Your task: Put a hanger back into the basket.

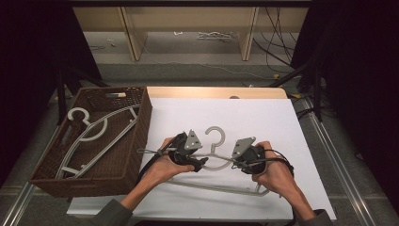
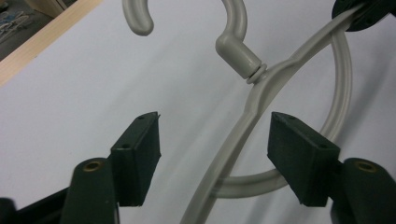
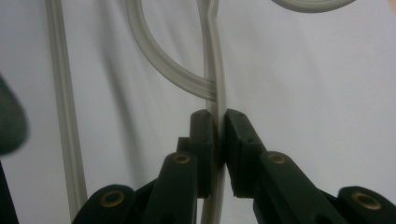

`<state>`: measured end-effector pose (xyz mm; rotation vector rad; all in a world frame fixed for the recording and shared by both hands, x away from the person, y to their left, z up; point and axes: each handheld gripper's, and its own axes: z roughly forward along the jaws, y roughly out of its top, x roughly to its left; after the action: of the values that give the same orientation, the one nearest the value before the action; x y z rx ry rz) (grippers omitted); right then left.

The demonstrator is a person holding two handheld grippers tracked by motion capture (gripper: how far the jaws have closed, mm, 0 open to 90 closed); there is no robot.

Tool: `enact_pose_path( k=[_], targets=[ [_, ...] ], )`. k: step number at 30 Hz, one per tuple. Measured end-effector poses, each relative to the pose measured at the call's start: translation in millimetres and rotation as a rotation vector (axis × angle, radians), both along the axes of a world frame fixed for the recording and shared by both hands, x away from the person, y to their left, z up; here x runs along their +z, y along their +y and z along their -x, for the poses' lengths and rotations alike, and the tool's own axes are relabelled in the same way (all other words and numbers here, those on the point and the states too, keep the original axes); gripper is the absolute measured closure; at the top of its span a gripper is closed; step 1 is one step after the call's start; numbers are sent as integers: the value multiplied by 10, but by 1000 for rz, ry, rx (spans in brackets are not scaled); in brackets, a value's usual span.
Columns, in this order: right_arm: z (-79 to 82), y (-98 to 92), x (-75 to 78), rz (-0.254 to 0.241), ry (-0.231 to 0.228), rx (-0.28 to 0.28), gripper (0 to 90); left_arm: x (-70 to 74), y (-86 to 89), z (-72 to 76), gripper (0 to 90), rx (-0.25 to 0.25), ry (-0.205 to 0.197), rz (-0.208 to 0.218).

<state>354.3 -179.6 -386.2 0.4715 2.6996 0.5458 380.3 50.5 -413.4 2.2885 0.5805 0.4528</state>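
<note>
Here, a brown wicker basket (image 1: 136, 141) at the table's left edge is seen to hold other grey hangers (image 1: 94, 132). On the white table (image 1: 263, 117), near its front edge, a grey hanger (image 1: 214, 162) lies lengthwise left to right, hook toward the far edge. Its arm is pinched by the right gripper (image 3: 218, 121), while the left gripper (image 2: 215, 135) stands parted around the other arm, untouched, as its own view shows.

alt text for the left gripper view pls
The left gripper has its two black jaws open on either side of a grey plastic hanger, not touching its arm. The hanger's hook curls above, over a white table.
</note>
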Motion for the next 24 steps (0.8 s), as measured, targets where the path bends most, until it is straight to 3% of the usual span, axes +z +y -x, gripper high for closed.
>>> enact_pose_path(
  k=[4,7,8,9,12,21,24],
  targets=[
    [18,21,10,0,1,13,822,-24,-35,-11,474,-33,2,-24],
    [23,27,10,9,-5,17,822,-33,-73,12,653,-100,10,-45],
    [24,28,7,6,-8,12,822,-33,-73,12,689,-100,10,-45],
    [21,24,5,10,-8,19,822,-14,-83,36,709,-138,-17,-89],
    [19,14,9,14,-14,41,821,8,-87,62,744,-188,-36,-122],
    [13,-18,56,10,-67,71,799,92,-56,131,803,-256,-72,-143],
    [-13,-46,55,8,-80,73,781,89,-58,160,819,-264,-58,-139]
  ],
)
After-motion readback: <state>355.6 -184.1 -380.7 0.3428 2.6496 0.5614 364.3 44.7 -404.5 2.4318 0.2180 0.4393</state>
